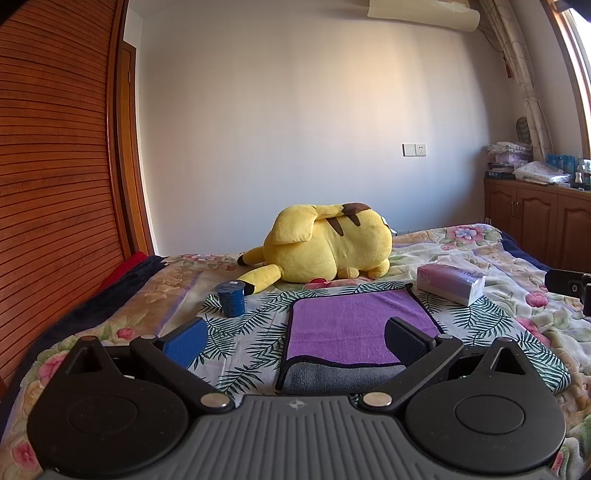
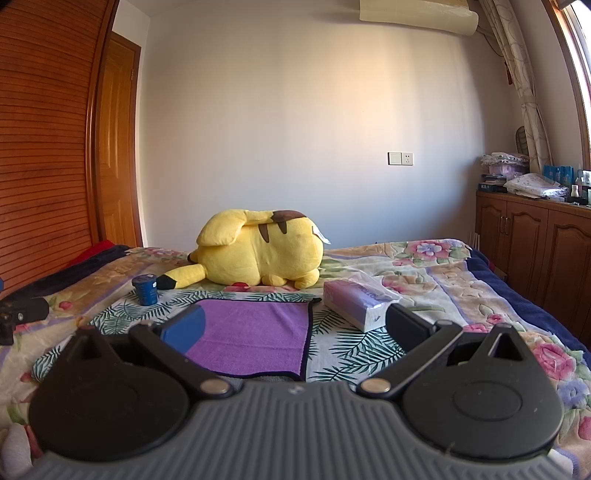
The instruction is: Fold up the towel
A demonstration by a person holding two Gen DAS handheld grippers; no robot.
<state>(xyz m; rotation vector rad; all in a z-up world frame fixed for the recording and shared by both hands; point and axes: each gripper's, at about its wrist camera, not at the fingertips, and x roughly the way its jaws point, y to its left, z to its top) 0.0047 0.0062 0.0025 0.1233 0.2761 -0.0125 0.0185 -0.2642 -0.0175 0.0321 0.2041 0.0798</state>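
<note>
Purple towel (image 1: 354, 332) lies already folded once on the bed at twelve o'clock, so we hold left gripper (image 1: 295, 341) and right gripper (image 2: 291, 328) wide open, empty, judging an edge pinch comes next.

Your left gripper (image 1: 295, 343) covers the near edge of the towel (image 1: 354, 328) with its body, and its right finger (image 1: 404, 341) hides part of the cloth. From your right gripper (image 2: 291, 328) you cannot see the towel's near left corner behind the blue pad (image 2: 183, 328). The print on the tissue pack (image 2: 356, 301) is too small to read. The air conditioner (image 1: 424, 13) above is cut by the frame, perhaps by half.
</note>
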